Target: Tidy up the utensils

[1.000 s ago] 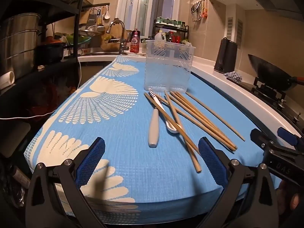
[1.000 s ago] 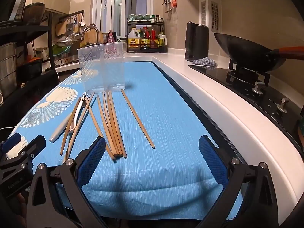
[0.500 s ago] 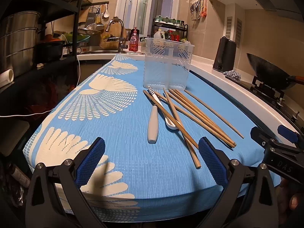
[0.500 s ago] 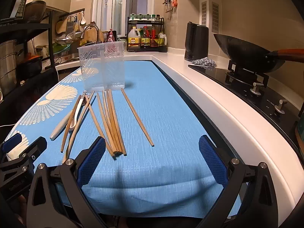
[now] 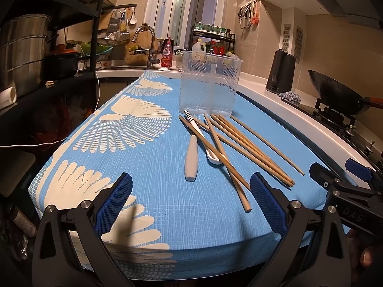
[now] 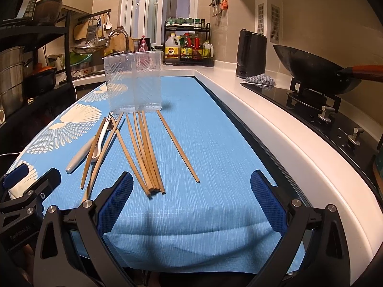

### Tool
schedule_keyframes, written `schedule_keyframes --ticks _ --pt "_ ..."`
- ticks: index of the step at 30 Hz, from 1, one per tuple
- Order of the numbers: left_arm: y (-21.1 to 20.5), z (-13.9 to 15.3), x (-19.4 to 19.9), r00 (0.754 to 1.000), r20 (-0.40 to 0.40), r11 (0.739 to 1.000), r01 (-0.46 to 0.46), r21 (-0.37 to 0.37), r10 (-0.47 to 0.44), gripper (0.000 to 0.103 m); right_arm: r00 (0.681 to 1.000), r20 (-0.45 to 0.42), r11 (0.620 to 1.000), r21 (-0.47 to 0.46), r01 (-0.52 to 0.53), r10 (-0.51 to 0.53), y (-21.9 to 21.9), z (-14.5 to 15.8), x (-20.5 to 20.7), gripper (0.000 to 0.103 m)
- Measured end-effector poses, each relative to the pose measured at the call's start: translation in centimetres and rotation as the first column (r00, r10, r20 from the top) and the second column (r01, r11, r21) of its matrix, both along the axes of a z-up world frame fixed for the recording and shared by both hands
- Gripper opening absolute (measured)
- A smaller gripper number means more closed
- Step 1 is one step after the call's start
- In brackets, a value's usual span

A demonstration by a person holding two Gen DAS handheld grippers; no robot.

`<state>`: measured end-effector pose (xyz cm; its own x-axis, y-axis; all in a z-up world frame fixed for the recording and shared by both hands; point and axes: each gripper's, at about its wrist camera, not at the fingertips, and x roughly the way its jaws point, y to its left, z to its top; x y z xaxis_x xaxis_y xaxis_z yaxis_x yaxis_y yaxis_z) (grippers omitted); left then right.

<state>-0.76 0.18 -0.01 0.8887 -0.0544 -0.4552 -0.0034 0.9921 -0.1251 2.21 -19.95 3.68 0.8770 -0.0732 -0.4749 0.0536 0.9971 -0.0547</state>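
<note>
Woven blue cloth (image 5: 148,205) — slender wooden chopsticks (image 6: 146,153), ribbed clear holder (image 5: 209,83).

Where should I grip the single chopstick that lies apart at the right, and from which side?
Grip the lone chopstick near its thick near end, coming from above with the right hand-held gripper. It lies flat on the blue cloth, clear of the bundle of chopsticks.

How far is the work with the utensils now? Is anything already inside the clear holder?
Nothing looks done: the clear holder appears empty. Nothing is in hand; the left gripper and right gripper are both open at the near edge of the cloth. All is left: the chopsticks, the white spoon and a white-handled utensil lie on the blue cloth.
</note>
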Motion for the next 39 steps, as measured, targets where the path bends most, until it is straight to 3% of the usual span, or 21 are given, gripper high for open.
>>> schedule_keyframes --ticks 39 --pt "-0.31 0.46 -0.55 0.999 0.03 1.0 0.012 0.012 -0.012 0.096 1.0 0.009 1.0 0.0 -0.008 0.008 0.5 0.03 -0.08 0.096"
